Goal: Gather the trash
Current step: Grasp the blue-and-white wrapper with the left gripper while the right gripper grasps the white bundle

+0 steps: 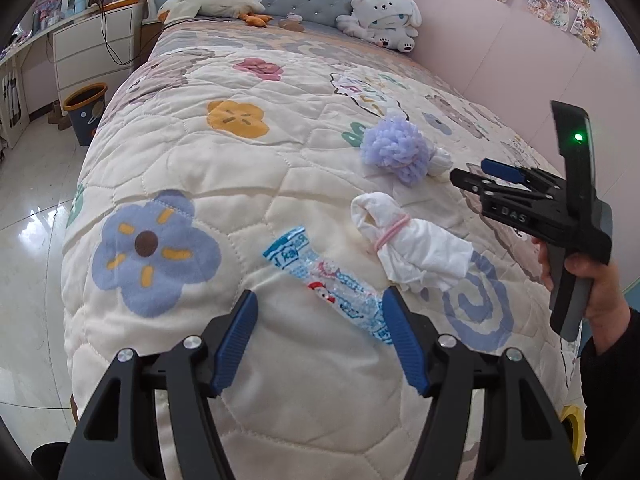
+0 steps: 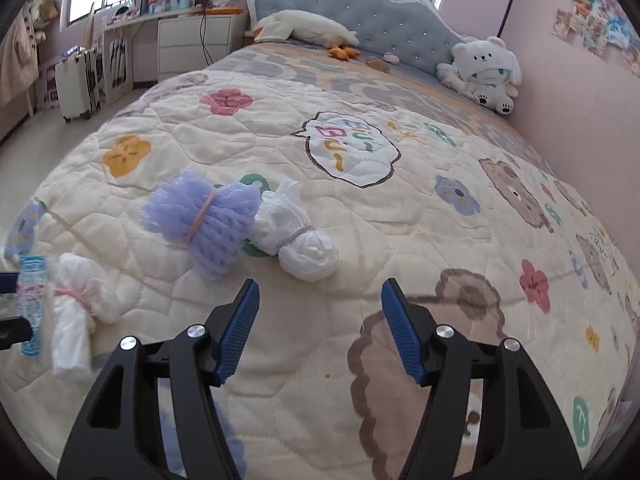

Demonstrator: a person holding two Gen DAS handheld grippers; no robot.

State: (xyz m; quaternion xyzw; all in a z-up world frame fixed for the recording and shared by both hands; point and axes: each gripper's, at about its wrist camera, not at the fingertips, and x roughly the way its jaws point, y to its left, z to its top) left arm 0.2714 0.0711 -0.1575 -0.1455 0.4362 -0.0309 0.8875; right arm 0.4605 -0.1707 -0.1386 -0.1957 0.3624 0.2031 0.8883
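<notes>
Bed (image 2: 400,240) fills both views, covered by a cream quilt (image 1: 320,80) printed with flowers, bears and a speech bubble; a blue tufted headboard (image 2: 360,12) stands at the far end against a pink wall (image 2: 580,100). Two plush toys lie by the headboard: a long white goose (image 2: 308,28) and a white bear (image 2: 486,72) in the corner. Beside the bed, on the glossy floor, stands a dark bin (image 1: 86,114) with an orange rim, in front of a white drawer unit (image 1: 92,48). Trash lies on the near half of the quilt, four pieces in all. A purple mesh bundle (image 2: 200,220) tied with a band touches a white knotted bag (image 2: 296,236) on its right. Nearer the foot edge, a second white bag (image 1: 404,248) cinched with a pink band lies just beside a clear blue-printed wrapper (image 1: 332,284). Left gripper (image 1: 320,304) hovers over the wrapper, its blue pads (image 1: 240,332) standing moderately apart; the wrapper's end sits near the right pad, and I cannot tell whether it touches. Nothing is gripped. Right gripper (image 2: 316,292), held by a hand (image 1: 592,284) in a dark sleeve, points at bare quilt just short of the knotted bag, jaws likewise moderately apart and empty.
</notes>
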